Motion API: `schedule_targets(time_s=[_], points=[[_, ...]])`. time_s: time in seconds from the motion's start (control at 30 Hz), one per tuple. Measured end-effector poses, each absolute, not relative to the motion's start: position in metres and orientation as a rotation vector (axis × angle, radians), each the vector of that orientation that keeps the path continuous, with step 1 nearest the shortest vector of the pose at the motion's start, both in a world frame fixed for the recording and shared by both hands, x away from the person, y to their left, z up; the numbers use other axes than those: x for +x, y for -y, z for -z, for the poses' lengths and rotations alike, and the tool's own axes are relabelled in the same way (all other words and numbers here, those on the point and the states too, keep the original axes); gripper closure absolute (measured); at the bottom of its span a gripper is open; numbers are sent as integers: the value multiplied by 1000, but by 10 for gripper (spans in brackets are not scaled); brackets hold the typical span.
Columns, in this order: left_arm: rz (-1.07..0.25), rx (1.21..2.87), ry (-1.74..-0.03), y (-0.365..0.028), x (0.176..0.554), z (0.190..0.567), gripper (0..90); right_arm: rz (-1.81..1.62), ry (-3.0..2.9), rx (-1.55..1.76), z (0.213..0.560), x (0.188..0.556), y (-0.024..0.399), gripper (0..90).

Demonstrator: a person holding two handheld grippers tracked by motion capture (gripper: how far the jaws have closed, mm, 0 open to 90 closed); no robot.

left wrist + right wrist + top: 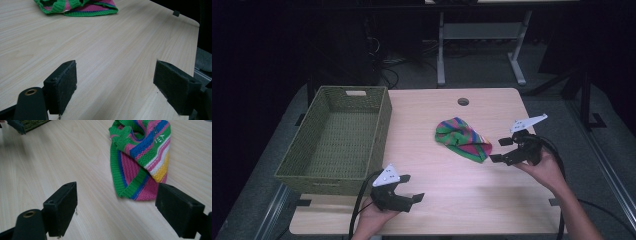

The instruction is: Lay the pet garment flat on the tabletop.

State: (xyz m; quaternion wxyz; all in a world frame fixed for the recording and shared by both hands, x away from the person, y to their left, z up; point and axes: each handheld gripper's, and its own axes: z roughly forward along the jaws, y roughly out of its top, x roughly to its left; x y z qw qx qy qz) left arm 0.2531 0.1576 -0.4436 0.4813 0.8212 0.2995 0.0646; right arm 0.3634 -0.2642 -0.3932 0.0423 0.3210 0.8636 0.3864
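A striped knitted cloth [462, 139] in green, pink, blue and yellow lies crumpled on the wooden table [452, 210], right of centre. My right gripper [500, 150] hovers just right of it, jaws open and empty, pointing at its near corner. In the right gripper view the cloth [141, 157] lies just beyond the open jaws. My left gripper [412, 187] stands open and empty near the front edge, pointing right over bare wood. Far off in the left gripper view the cloth's [82, 6] green hem crosses the top edge.
A woven green basket [339, 140] stands empty on the table's left side, just behind my left gripper. A round cable hole [463, 101] sits near the table's back edge. Desk legs and cables stand on the dark floor beyond.
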Motion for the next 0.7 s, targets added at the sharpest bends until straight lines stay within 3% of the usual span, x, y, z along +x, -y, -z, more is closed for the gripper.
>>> schedule_targets(time_s=[0.7], points=[[-144,1980,-737,-159,254,443,185,-1164,-2706,964,383,419,227,217]])
